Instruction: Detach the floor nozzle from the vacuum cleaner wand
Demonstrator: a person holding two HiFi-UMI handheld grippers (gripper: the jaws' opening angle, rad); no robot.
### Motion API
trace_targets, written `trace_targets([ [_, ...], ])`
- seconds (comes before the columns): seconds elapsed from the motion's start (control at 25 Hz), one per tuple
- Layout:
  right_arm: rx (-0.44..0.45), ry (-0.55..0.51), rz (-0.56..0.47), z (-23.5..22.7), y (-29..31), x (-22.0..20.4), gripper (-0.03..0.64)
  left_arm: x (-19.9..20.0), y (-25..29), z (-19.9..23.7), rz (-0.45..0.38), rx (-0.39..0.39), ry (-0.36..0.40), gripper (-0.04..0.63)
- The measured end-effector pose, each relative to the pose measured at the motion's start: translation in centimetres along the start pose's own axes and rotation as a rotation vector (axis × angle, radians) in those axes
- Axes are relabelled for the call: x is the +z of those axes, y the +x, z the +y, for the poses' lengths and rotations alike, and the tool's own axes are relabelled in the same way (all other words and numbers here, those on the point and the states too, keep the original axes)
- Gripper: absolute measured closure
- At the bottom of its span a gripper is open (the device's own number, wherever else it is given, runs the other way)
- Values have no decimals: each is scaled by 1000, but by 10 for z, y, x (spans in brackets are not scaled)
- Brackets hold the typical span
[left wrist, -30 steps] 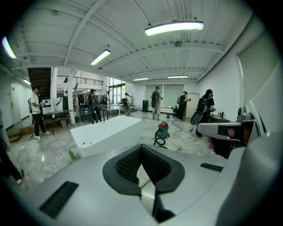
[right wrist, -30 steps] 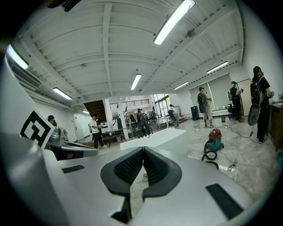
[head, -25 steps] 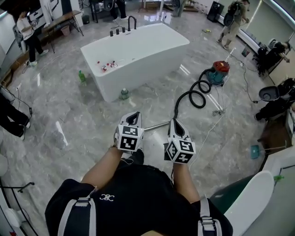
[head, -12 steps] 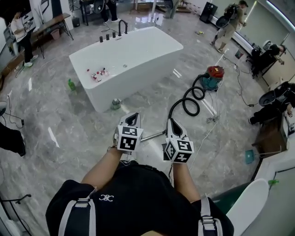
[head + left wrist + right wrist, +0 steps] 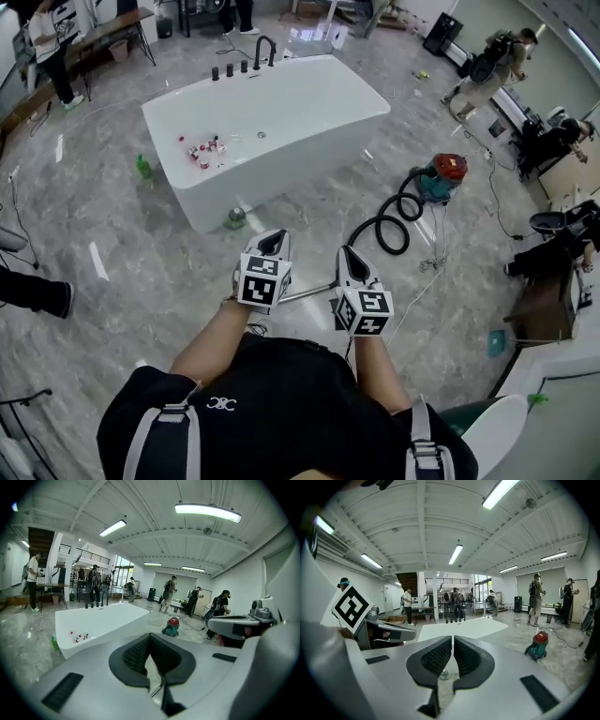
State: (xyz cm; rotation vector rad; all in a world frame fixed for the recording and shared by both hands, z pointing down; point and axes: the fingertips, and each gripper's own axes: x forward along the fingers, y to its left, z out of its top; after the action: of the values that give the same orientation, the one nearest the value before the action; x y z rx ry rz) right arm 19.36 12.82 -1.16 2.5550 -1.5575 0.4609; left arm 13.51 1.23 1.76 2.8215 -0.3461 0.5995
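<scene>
In the head view a thin metal wand [image 5: 309, 292] lies on the floor between my two grippers. From its far end a black hose [image 5: 386, 230] curls off to the red and teal vacuum canister [image 5: 448, 172]. The wand's near end disappears under my right gripper [image 5: 345, 251], so the floor nozzle is hidden there. My left gripper [image 5: 275, 234] and the right one are held side by side above the floor, both shut and empty. In the left gripper view the gripper [image 5: 150, 638] points at the canister [image 5: 170, 626]. The right gripper [image 5: 453, 640] sees the canister [image 5: 538, 645] at its right.
A white bathtub [image 5: 281, 141] with small bottles inside stands ahead. Green bottles [image 5: 235, 217] sit on the floor by it. A cable [image 5: 433, 265] trails right of the hose. A white appliance [image 5: 492, 436] is near right. People stand at the room's edges.
The hose, canister and wand have slid nearer in the head view as I move forward. Both grippers keep their place before me and stay shut.
</scene>
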Motion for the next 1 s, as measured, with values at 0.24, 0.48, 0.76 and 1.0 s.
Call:
trace_targets([
  [0.24,47,-57,79,5,38,-24,604,-21,32,32,55,17,-65,591],
  [0.48,137,-110,184,0,74,-58,603,-57,53,55,123,87,-152,591],
  [0.76,303,-174,298,-2,121,-93,603,-91,65,79,177,213,-261,591],
  [1.0,533,-262,376,7,176,-148,603,-144,82,107,218,334,-377,591],
])
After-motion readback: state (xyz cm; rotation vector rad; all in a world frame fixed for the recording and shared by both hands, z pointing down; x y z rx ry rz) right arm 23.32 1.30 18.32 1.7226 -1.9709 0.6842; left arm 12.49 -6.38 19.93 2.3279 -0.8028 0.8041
